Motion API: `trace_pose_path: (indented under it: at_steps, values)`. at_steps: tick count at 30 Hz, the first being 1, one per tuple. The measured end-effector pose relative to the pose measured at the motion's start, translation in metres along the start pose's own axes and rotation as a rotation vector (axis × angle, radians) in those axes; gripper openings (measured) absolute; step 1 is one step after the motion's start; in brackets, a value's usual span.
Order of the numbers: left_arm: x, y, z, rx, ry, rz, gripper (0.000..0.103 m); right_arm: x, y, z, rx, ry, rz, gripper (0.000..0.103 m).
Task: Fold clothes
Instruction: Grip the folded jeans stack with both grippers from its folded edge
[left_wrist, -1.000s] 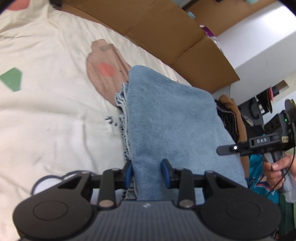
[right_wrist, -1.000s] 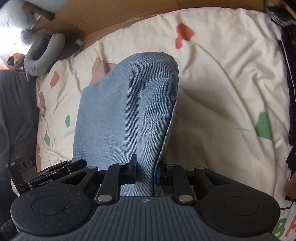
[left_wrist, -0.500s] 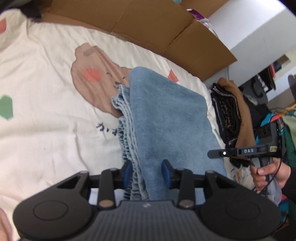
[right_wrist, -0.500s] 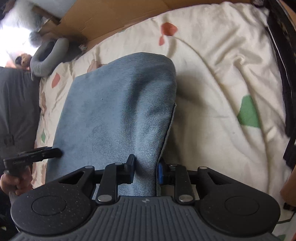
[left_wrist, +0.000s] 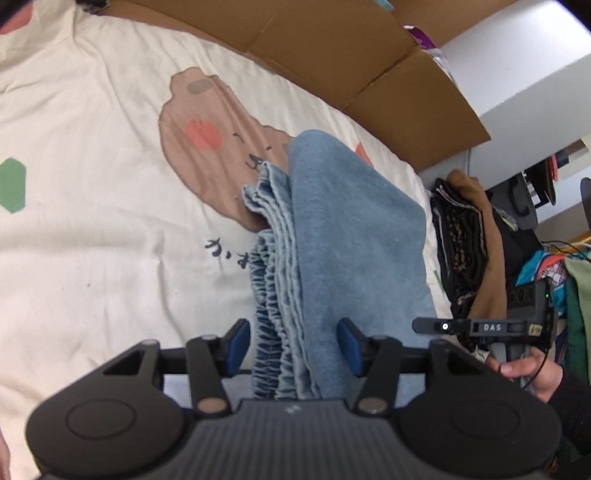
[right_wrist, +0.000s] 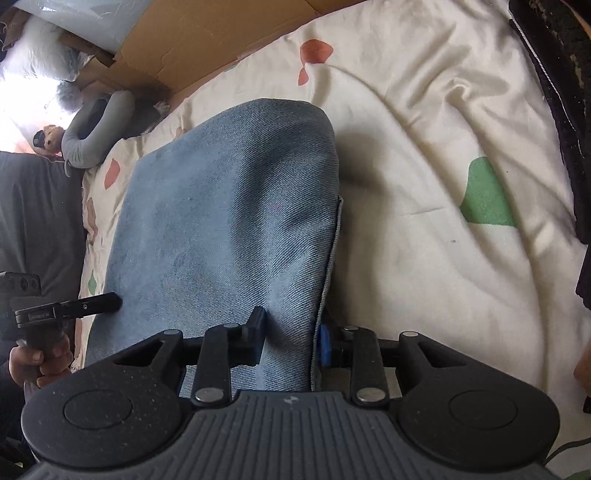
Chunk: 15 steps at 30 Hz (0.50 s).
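Light blue folded jeans (left_wrist: 351, 229) lie on the cream bedspread (left_wrist: 92, 240), with their gathered waistband layers on the left side. My left gripper (left_wrist: 291, 343) straddles the near end, jaws opening. A gap shows beside the left pad, so the pads do not press the denim. In the right wrist view the jeans (right_wrist: 229, 206) run away from my right gripper (right_wrist: 291, 339). Its jaws are opening too, but both pads still touch the folded edge between them. A hand (left_wrist: 524, 369) holds the right gripper's handle at that view's right.
Brown cardboard (left_wrist: 332, 48) lines the far side of the bed. A pile of dark and brown clothes (left_wrist: 465, 243) sits right of the jeans, near the bed's edge. A grey neck pillow (right_wrist: 99, 125) lies at the far left corner. The bedspread (right_wrist: 424, 184) is rumpled beside the jeans.
The jaws of both grippers have widened around the denim. The right gripper has sunk toward the bed, and the folded jeans now rest flatter on the bedspread.
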<state>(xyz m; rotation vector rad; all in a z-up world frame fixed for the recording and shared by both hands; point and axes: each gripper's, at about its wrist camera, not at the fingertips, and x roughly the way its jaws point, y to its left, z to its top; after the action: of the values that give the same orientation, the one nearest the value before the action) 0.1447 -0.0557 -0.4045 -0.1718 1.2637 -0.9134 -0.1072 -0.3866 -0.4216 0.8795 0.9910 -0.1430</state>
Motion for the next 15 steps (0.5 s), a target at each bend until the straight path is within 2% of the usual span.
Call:
trace_pose_path:
  at_steps: [5,7,11,15]
  values:
    - [0.003,0.005,-0.003,-0.042,-0.016,-0.026,0.056,0.001,-0.004,0.0,0.004,0.01,0.001,0.031]
    - [0.007,0.008,-0.004,-0.06,-0.014,-0.038,0.059,0.001,-0.004,0.001,0.004,0.015,0.001,0.031]
    - [0.014,0.015,0.0,-0.134,0.014,-0.057,0.062,0.003,-0.001,0.004,-0.007,0.033,-0.014,0.032]
    - [0.024,0.019,0.005,-0.158,0.03,-0.084,0.064,0.005,0.001,0.007,-0.019,0.05,-0.031,0.035]
